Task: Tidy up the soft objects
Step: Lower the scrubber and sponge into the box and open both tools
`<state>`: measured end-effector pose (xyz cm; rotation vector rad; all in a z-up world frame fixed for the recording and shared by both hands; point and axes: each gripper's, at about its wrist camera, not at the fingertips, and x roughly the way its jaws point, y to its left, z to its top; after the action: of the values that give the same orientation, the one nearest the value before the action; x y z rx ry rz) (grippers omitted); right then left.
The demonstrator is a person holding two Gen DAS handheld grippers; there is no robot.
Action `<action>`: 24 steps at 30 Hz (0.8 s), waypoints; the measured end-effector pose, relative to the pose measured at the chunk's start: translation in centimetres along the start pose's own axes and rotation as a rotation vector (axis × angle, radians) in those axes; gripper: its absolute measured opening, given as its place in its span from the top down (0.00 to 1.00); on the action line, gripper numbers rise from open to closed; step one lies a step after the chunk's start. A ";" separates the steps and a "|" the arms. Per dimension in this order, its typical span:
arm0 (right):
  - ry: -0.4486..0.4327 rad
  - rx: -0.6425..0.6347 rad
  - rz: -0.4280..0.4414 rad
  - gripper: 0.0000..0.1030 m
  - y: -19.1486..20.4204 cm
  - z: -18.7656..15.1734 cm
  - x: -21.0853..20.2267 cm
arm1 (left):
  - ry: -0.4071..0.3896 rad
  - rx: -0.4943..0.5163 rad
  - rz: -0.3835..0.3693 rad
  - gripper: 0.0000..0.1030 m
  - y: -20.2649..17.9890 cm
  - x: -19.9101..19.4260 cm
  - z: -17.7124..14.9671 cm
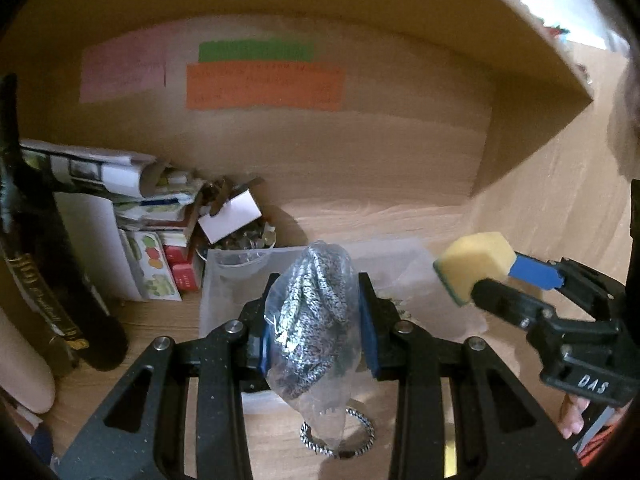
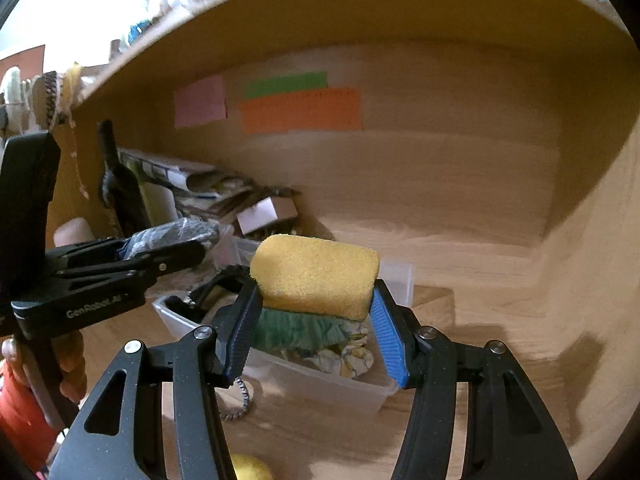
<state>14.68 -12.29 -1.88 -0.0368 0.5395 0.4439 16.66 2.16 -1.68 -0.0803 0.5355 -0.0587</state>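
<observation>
While the left gripper (image 1: 316, 316) pinches a clear plastic bag (image 1: 310, 320) between its two blue pads, the right gripper (image 2: 316, 316) pinches a yellow sponge (image 2: 316, 274) in the same way. The bag contains a grey and white knitted fabric, and its loose lower end hangs down below the fingers. Both grippers are raised above a translucent plastic bin (image 1: 224, 280) that stands on the wooden shelf (image 1: 400, 216). In the left wrist view the sponge (image 1: 474, 262) is to the right of the bag, held over the right end of the bin, and its underside has a green scrubbing layer. In the right wrist view the bag (image 2: 176, 234) appears at the left, between the fingers of the left gripper (image 2: 192, 244), and it is well apart from the sponge.

Inside the bin (image 2: 320, 380) lies a crumpled cloth (image 2: 344, 354) with a yellow and blue pattern, directly under the sponge. A black and white braided cord (image 1: 340, 434) lies on the shelf just in front of the bin, partly under the hanging end of the bag. At the back left of the shelf there is a pile of papers and small boxes (image 1: 152, 216), and a small white box (image 1: 230, 218) beside a round tin with small metal things. A dark bottle (image 1: 44, 264) leans at the far left. On the back wall are stuck a pink note (image 1: 124, 70), a green note (image 1: 256, 51) and an orange note (image 1: 264, 86); the writing on them is too blurred to read.
</observation>
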 end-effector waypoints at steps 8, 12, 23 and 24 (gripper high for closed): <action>0.147 0.002 -0.004 0.50 -0.6 -1.4 4.6 | 0.113 0.014 0.011 0.66 -0.2 5.5 -1.0; 0.202 -0.004 -0.008 0.50 -0.7 -2.2 6.2 | 0.150 0.013 0.015 0.66 -0.1 6.9 -1.7; 0.227 -0.011 -0.030 0.44 -0.7 -2.9 7.0 | 0.191 0.030 0.003 0.52 -0.9 6.5 -2.2; 0.228 -0.010 -0.031 0.42 -0.7 -2.9 7.0 | 0.190 0.029 0.000 0.50 -0.9 6.4 -2.1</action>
<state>18.97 -10.54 -7.96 -0.1057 0.7600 0.4147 21.07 0.59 -6.67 -0.0468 0.7242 -0.0750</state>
